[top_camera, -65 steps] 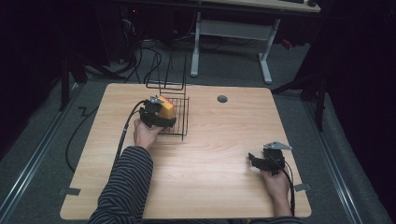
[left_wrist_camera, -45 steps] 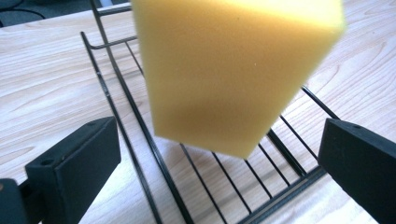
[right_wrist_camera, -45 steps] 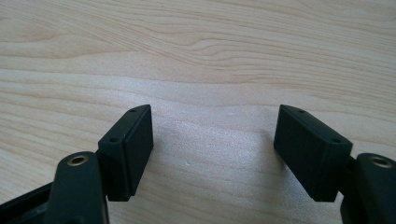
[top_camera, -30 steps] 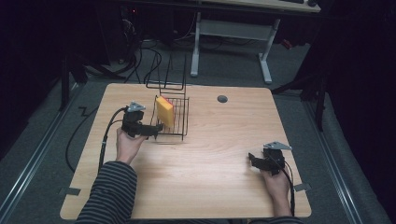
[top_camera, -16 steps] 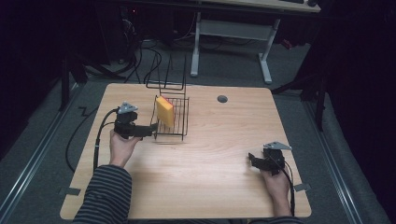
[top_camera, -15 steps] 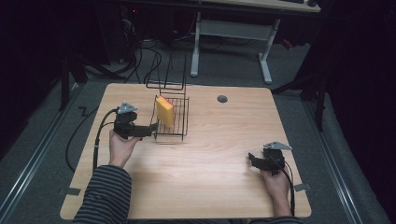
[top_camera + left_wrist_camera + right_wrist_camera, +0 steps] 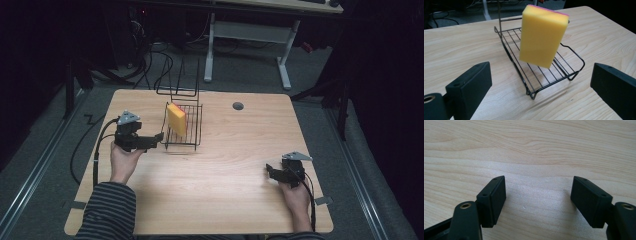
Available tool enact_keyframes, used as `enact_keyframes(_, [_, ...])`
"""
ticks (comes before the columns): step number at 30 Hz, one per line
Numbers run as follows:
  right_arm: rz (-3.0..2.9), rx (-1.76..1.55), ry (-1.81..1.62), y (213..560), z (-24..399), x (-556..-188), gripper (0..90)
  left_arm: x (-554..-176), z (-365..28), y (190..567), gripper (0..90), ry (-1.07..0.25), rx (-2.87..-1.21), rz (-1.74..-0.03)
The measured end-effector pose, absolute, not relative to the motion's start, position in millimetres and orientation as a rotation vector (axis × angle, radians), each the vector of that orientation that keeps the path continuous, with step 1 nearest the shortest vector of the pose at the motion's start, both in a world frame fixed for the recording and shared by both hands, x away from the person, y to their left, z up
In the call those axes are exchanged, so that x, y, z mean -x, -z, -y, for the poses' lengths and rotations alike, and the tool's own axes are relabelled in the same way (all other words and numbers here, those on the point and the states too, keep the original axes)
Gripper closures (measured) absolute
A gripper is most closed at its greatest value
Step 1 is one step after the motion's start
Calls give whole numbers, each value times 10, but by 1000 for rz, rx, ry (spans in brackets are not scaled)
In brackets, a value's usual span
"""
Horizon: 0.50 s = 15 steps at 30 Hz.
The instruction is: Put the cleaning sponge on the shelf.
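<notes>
A yellow sponge (image 7: 176,119) with a pink top face stands on end, tilted, in a black wire rack (image 7: 183,145) at the table's back middle. In the left gripper view the sponge (image 7: 542,35) leans over the rack's floor (image 7: 564,72), a short way beyond the jaws. My left gripper (image 7: 156,138) sits just left of the rack, pointing at it, open; its jaws have just been closing a little, with nothing between them (image 7: 540,75). My right gripper (image 7: 270,170) rests open at the front right over bare wood (image 7: 537,192).
The wooden table (image 7: 225,200) has a round cable hole (image 7: 238,106) at the back right. A tall wire frame (image 7: 182,82) rises behind the rack. The left gripper's cable (image 7: 97,150) loops off the left edge. Desk legs stand on the floor beyond.
The left gripper let go of the sponge in the rack and drew back to the left. The sponge stays standing there. The right gripper has not moved.
</notes>
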State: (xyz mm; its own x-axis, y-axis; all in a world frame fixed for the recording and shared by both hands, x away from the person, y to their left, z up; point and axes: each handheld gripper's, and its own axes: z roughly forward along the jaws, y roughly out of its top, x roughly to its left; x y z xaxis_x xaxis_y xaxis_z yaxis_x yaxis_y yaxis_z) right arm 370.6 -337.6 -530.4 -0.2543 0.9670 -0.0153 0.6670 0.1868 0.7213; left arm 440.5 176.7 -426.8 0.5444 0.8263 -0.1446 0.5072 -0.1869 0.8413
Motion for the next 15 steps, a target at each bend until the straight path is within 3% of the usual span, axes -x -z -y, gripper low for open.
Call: enact_keyframes(15, [-1992,-1525,-837,5305,3376,-3706,287,-4216,-1994,4278,57,-449,-1812,-1135])
